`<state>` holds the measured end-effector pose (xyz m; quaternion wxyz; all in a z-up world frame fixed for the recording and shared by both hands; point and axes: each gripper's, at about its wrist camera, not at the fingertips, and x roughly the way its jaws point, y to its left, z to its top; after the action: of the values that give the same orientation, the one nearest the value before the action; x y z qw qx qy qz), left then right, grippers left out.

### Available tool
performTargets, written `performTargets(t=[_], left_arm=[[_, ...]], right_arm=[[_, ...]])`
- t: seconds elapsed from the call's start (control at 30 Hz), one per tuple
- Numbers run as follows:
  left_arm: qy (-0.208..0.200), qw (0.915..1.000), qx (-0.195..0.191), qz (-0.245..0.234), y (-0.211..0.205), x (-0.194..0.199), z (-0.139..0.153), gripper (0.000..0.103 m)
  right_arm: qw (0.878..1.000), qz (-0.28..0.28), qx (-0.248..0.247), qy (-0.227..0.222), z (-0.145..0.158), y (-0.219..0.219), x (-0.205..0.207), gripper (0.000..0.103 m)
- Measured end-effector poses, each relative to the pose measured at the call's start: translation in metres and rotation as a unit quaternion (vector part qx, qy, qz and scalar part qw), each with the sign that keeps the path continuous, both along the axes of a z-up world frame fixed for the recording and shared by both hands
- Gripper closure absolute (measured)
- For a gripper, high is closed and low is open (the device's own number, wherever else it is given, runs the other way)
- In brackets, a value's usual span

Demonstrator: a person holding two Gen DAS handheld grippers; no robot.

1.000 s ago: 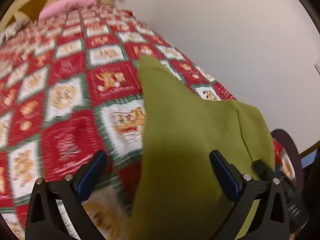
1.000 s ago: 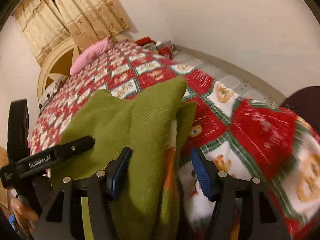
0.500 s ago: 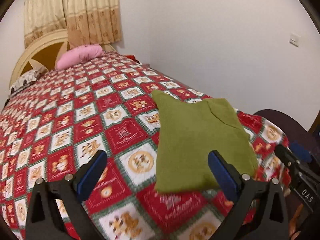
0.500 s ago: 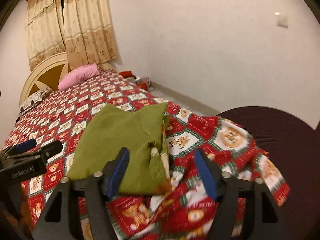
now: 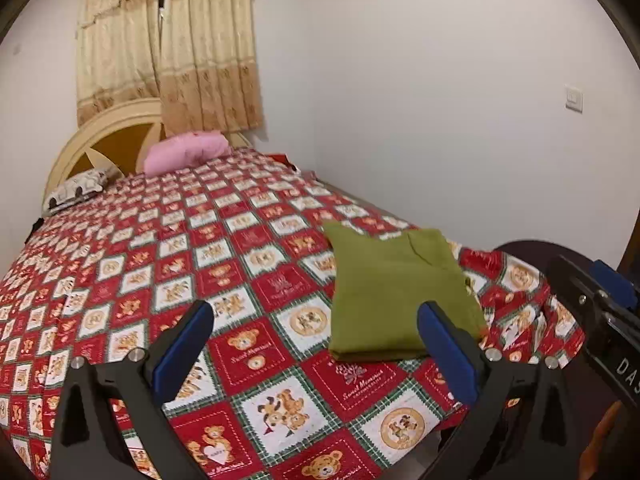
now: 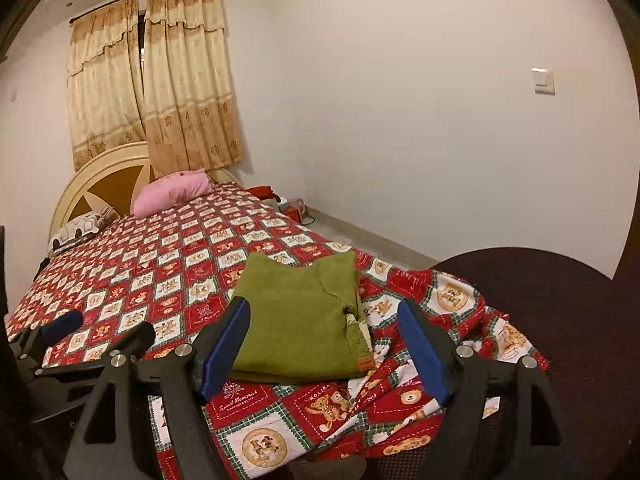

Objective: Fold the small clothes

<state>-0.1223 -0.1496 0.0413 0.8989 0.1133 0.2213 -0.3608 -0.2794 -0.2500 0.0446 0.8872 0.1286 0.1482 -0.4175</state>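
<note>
A folded olive-green knitted garment (image 5: 396,296) (image 6: 300,320) lies flat near the foot corner of the bed, on the red patchwork bedspread (image 5: 160,264) (image 6: 160,264). My left gripper (image 5: 316,344) stands open, pulled back from the bed, with nothing between its blue pads. My right gripper (image 6: 324,344) is open too, held back from the garment, which shows beyond the gap between its fingers. The right gripper's body shows at the right edge of the left wrist view, and the left gripper's at the left edge of the right wrist view.
A pink pillow (image 5: 186,156) and a patterned pillow (image 5: 76,194) lie by the round headboard (image 5: 100,140). Curtains (image 6: 160,80) hang behind. A dark round seat (image 6: 560,312) stands at the bed's foot corner, the bedspread draped over its edge. Small items (image 6: 288,206) lie on the floor by the wall.
Both grippers have drawn back and up from the green garment. It filled the views a second ago; now it lies folded on the bed at a distance. The right jaws have widened.
</note>
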Motion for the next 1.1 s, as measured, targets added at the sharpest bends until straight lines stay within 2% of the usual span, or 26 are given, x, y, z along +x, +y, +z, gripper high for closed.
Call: performTargets(t=[0.23,0.5,0.83,0.9,1.1], left_arm=[[-0.037,0.999,-0.021,0.013,0.014,-0.012,0.013,0.0],[-0.065,0.9974,-0.028,0.016,0.019,-0.02,0.02,0.0],[-0.063,0.9974,-0.032,0.018,0.022,-0.023,0.023,0.0],[-0.064,0.9972,-0.03,0.023,0.021,-0.023,0.023,0.0],[-0.066,0.9962,-0.021,0.054,0.021,-0.02,0.022,0.0]], right_arm=[[0.999,-0.024,-0.019,-0.031,0.013,0.008,-0.017,0.026],[0.998,-0.027,-0.039,-0.032,0.019,0.016,-0.02,0.025],[0.996,-0.037,-0.07,-0.029,0.027,0.029,-0.028,0.023],[0.995,-0.043,-0.086,-0.023,0.026,0.032,-0.029,0.018],[0.994,-0.048,-0.1,-0.016,0.026,0.036,-0.03,0.017]])
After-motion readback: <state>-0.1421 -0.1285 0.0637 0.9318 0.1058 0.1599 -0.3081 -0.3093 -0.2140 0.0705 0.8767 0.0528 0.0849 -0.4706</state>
